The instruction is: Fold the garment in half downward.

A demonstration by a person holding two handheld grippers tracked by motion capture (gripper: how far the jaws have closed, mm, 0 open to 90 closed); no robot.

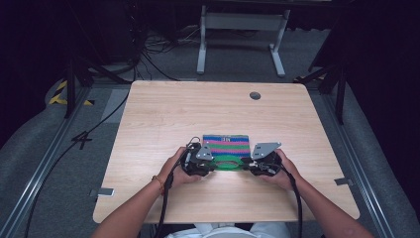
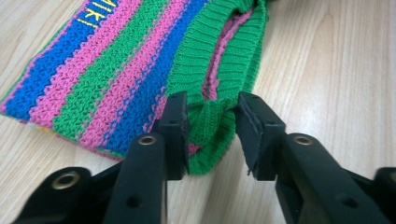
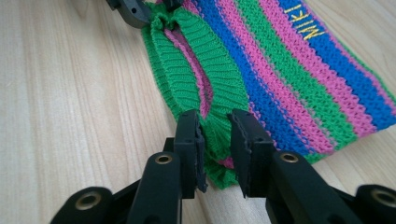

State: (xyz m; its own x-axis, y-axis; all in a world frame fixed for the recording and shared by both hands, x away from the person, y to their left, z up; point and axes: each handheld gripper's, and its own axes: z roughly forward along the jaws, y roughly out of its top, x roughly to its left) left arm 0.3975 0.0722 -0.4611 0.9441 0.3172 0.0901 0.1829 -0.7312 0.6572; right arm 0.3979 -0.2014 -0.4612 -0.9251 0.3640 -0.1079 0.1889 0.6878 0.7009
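Between the jaws of the left gripper (image 2: 212,135): bunched green cuff of the striped knit piece (image 2: 140,70), slack gap on the right pad side. Same cuff between the right gripper (image 3: 215,149) jaws. Bare wooden table (image 1: 163,114) outward of each, unobstructed.

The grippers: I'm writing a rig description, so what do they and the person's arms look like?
Each hand holds a black gripper: left gripper, right gripper. Each carries a grey three-cornered plate on top and trails a black cable along the forearm. Up close, the two jaws are matte black bars with brass-ringed holes and flat pads. The forearms are bare; the left wrist wears an orange-red bracelet.
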